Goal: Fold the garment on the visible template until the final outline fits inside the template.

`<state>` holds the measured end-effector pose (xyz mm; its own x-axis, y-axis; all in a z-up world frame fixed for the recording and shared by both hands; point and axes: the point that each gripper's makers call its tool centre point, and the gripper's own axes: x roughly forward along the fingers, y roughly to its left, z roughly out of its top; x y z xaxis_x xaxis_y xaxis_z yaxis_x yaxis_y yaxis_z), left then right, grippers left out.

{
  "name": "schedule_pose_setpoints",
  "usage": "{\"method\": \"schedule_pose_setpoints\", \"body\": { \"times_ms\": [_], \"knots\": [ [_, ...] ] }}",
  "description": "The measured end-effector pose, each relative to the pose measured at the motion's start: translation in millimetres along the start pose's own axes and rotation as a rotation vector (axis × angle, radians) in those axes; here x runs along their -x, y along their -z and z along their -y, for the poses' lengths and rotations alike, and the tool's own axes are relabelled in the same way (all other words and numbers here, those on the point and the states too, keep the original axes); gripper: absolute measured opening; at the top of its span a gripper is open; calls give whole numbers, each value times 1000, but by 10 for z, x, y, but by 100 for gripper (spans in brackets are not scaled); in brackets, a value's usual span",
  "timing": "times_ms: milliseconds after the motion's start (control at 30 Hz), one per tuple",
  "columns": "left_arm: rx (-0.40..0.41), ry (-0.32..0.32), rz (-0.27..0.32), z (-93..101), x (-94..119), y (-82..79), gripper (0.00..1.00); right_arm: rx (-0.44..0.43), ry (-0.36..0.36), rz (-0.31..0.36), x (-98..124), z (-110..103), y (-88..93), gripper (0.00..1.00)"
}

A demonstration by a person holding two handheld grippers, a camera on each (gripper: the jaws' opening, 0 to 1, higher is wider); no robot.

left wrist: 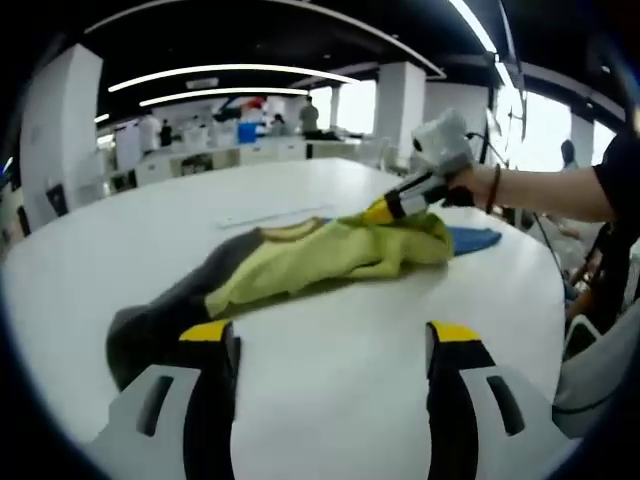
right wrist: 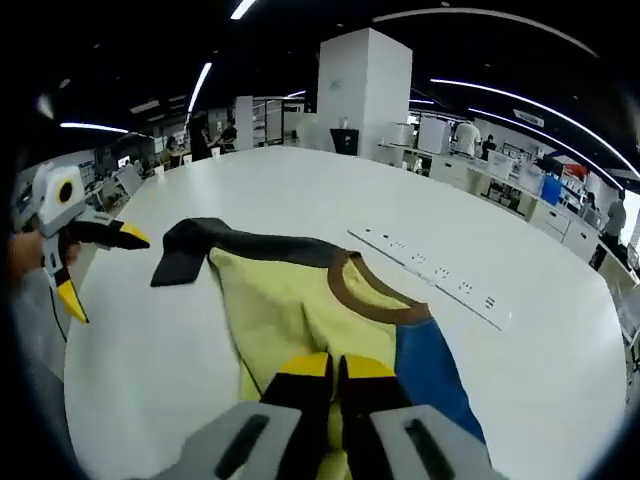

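Note:
A yellow-green garment [left wrist: 320,262] with a dark grey sleeve [left wrist: 165,315] lies bunched on the white table [left wrist: 330,400]. A blue template [left wrist: 472,238] peeks out from under its far side. My left gripper [left wrist: 332,338] is open, just short of the sleeve end, with nothing between its fingers. A hand brings the right gripper [left wrist: 384,210] in from the right, onto the garment's lifted edge. In the right gripper view my right gripper [right wrist: 336,366] is shut on the yellow garment [right wrist: 280,310], near its brown collar [right wrist: 372,300]. The blue template [right wrist: 432,372] shows at right, the grey sleeve [right wrist: 190,250] farther left, and beyond it the open left gripper [right wrist: 100,270].
A long white power strip [right wrist: 430,272] lies on the table beyond the collar. The table's rounded edge [left wrist: 560,300] runs close on the right, with a person's arm [left wrist: 545,190] over it. Desks, pillars and people stand far behind.

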<state>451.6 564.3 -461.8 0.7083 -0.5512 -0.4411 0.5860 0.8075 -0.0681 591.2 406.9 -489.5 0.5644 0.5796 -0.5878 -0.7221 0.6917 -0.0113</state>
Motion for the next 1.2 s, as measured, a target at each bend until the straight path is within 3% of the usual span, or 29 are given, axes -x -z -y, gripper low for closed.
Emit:
{"method": "schedule_pose_setpoints", "body": {
  "times_ms": [367, 500, 633, 700, 967, 1200],
  "knots": [
    [13, -15, -12, -80, -254, 45, 62, -46, 26, -49, -188, 114, 190, 0],
    [13, -15, -14, -108, -382, 52, 58, -45, 27, -80, -338, 255, 268, 0],
    [21, -35, -20, -190, -543, 63, 51, -23, 25, -109, -359, 202, 342, 0],
    [28, -39, -22, -231, -620, 72, 49, -11, 29, -109, -280, 86, 339, 0],
    [56, -39, -28, -278, -926, 131, 48, 11, 36, -112, -335, 170, 346, 0],
    [67, -36, -34, -339, -1091, 167, 44, -35, 35, -103, -351, 191, 345, 0]
  ]
}}
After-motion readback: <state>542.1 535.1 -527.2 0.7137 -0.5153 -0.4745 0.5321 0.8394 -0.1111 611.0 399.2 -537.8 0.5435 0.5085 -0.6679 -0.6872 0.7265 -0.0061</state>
